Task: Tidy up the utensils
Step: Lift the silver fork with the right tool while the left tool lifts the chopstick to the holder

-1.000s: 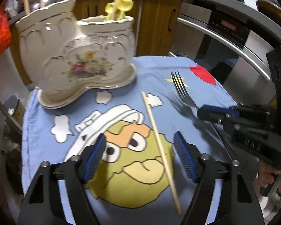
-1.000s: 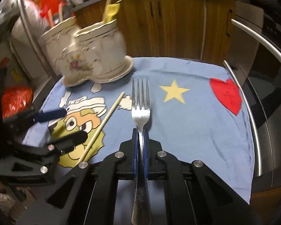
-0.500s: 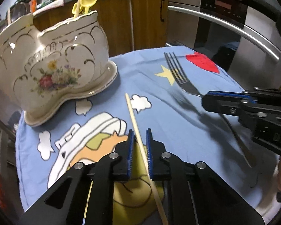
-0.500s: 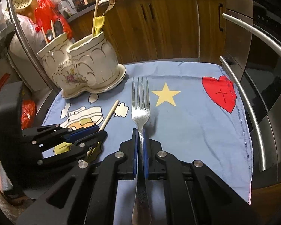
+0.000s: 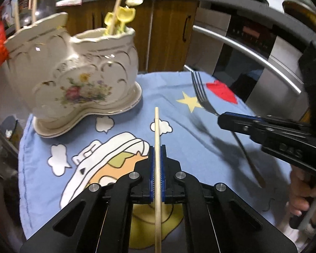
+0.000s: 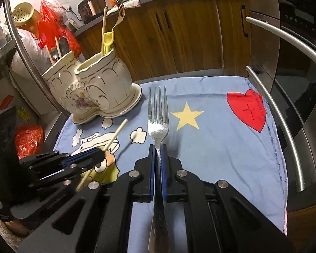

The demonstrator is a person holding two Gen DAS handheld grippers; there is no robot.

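Observation:
My left gripper point(image 5: 157, 147) is shut on a wooden chopstick point(image 5: 157, 126) and holds it above the blue cartoon cloth point(image 5: 126, 113), pointing at the holder. My right gripper point(image 6: 157, 146) is shut on a steel fork point(image 6: 158, 113), tines forward, above the cloth point(image 6: 217, 139). The cream two-pocket ceramic utensil holder point(image 5: 78, 80) stands at the cloth's far left; it also shows in the right wrist view point(image 6: 94, 88). Its near pocket holds a yellow utensil, a chopstick and a fork; the far pocket holds more sticks. The right gripper and fork point(image 5: 202, 97) show at right in the left wrist view.
An oven with steel handles point(image 6: 284, 48) stands close on the right. Wooden cabinets point(image 6: 179, 31) are behind the table. A red bag point(image 6: 29, 141) lies low on the left. A metal bar point(image 6: 25, 42) curves up behind the holder.
My left gripper closed on the chopstick and lifted it off the cloth, turning it straight ahead. My right gripper keeps the fork, raised slightly.

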